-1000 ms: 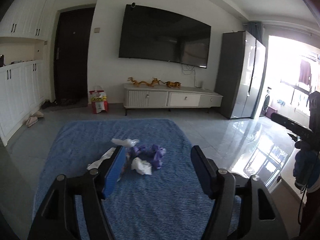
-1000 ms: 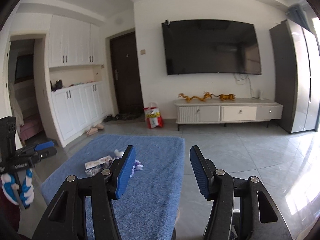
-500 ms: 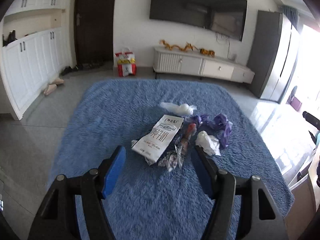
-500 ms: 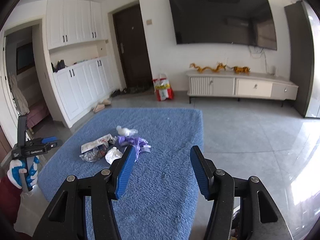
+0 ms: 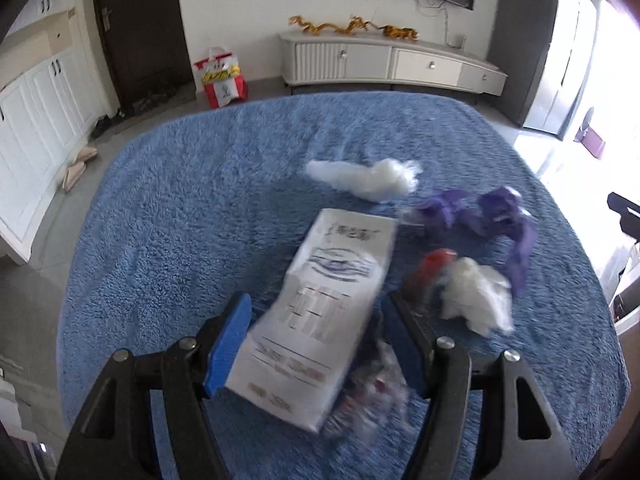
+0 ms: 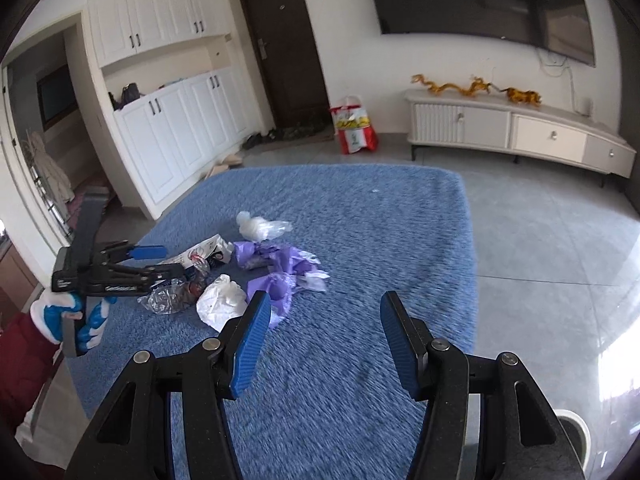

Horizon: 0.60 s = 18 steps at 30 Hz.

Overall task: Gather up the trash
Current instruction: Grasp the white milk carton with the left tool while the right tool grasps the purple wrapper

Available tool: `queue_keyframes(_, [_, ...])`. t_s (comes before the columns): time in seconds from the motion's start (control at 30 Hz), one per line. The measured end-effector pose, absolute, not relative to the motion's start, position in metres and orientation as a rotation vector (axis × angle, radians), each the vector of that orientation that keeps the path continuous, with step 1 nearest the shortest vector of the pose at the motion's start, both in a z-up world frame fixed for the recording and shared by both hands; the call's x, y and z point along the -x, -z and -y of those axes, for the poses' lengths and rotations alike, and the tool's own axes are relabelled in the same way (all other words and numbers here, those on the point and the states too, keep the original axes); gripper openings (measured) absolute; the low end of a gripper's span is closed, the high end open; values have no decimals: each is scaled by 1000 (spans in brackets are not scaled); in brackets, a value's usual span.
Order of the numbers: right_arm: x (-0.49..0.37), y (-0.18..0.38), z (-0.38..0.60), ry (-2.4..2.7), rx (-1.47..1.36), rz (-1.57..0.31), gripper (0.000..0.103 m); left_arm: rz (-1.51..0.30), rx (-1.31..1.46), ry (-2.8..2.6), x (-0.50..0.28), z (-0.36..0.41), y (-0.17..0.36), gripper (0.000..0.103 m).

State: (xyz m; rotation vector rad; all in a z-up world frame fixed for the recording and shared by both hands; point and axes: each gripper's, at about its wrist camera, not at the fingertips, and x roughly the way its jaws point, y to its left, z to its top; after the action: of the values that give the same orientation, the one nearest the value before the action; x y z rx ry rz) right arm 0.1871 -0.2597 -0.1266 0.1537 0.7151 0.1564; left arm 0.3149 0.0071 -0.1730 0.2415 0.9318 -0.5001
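Trash lies on a blue fuzzy cloth point(image 5: 180, 220). My left gripper point(image 5: 320, 344) is open, its jaws on either side of a white printed paper packet point(image 5: 320, 312), close above it. Beside the packet lie a crumpled clear wrapper point(image 5: 372, 400), a red-topped item point(image 5: 436, 264), a white crumpled bag point(image 5: 476, 296), a purple bag point(image 5: 492, 220) and a white plastic wad point(image 5: 368, 178). My right gripper point(image 6: 324, 344) is open and empty over the cloth, just right of the purple bag point(image 6: 280, 276) and white bag point(image 6: 220, 304). The left gripper also shows in the right wrist view point(image 6: 160, 260).
A white TV cabinet point(image 6: 516, 132) stands against the far wall under a TV. A red-and-yellow bag point(image 6: 354, 126) sits by the dark door. White cupboards point(image 6: 168, 136) line the left side. Grey tile floor lies right of the cloth. A white round rim point(image 6: 576, 428) shows at bottom right.
Both grippers have tilted down and moved in over the cloth. The left gripper has come close over the white packet, which now lies between its open jaws.
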Motion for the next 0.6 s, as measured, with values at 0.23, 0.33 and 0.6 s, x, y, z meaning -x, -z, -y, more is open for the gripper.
queue_keyframes(0.23, [-226,148,233,-228,-145,-774,56,-984,-195,497,-335,-19,188,67])
queue_keyframes(0.33, [-237,158,225,-253,-159,-802,56,-994,-204,500,-336,-21,197,65])
queue_keyframes(0.6, [-268,184,221,-268,-237,-867,56,-954,-91,508,-344,-42,192,40])
